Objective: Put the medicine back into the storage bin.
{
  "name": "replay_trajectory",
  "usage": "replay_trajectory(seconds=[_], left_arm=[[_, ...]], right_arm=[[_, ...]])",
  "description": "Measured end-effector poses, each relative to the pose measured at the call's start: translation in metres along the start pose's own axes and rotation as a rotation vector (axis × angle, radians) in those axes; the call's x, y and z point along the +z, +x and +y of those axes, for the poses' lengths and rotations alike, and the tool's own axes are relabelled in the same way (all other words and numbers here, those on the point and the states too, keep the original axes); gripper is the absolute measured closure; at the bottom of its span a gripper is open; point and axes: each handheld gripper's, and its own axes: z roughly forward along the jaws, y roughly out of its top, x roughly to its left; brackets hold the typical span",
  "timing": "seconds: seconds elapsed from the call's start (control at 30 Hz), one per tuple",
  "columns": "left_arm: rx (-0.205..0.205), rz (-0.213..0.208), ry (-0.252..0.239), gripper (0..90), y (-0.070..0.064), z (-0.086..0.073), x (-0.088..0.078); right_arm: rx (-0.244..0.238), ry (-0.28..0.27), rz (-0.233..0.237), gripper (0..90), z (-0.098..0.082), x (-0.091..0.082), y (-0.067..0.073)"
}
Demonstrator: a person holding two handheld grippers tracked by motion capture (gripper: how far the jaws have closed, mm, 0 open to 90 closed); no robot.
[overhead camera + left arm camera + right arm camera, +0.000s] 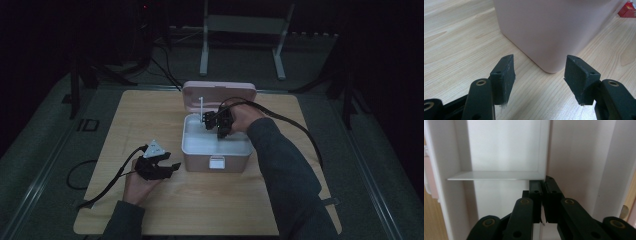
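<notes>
R gripper (pixel 218 125) has its jaws pinched on the thin white plastic divider wall (pixel 543 157) inside the open pink rectangular plastic box (pixel 217 162), mid-table. L gripper (pixel 167 161) has jaws wide w/ nothing between, resting on the light wooden table (pixel 150 115) just left of the box's front corner.

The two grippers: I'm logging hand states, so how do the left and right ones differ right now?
The left gripper has its jaws apart with nothing between them; the right gripper has its jaws pressed together, on what looks like a thin white edge. The left lies on the wooden table beside the pink box; the right reaches inside that box. Both are black and trail cables.
</notes>
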Motion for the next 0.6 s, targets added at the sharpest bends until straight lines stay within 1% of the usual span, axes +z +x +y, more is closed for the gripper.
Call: replay_trajectory(seconds=[0.07,0.23,0.27,0.3,0.37,0.43,0.5,0.6], left_arm=[[0.001,0.002,0.001,41.0,0.0003,0.0002,-0.0006],[0.001,0.002,0.003,41.0,0.0001,0.0,0.0002],[0.002,0.002,0.003,41.0,0.0,-0.0001,0.0003],[0.002,0.002,0.004,41.0,0.0001,-0.0001,0.0003],[0.001,0.003,0.001,41.0,0.0001,-0.0001,0.0001],[0.001,0.003,0.002,41.0,0.0002,-0.0001,0.0002],[-0.001,0.002,0.005,41.0,0.0,-0.0003,0.0011],[0.004,0.002,0.008,41.1,-0.0005,-0.0005,0.0013]], right_arm=[[0.006,0.001,0.012,87.0,0.0001,-0.0001,-0.0013],[0.006,0.001,0.018,86.5,0.0006,0.002,-0.0025],[0.004,0.007,0.018,86.5,0.0011,0.0029,-0.0028],[0.014,0.016,0.023,86.4,0.0014,0.0037,-0.0023],[0.018,0.013,0.03,86.5,0.0012,0.0052,-0.0033],[0.022,-0.002,0.041,86.8,-0.0003,0.0053,-0.005],[0.015,-0.015,0.046,86.9,-0.0014,0.0057,-0.0064],[0.017,-0.013,0.047,87.6,-0.0013,0.0057,-0.0061]])
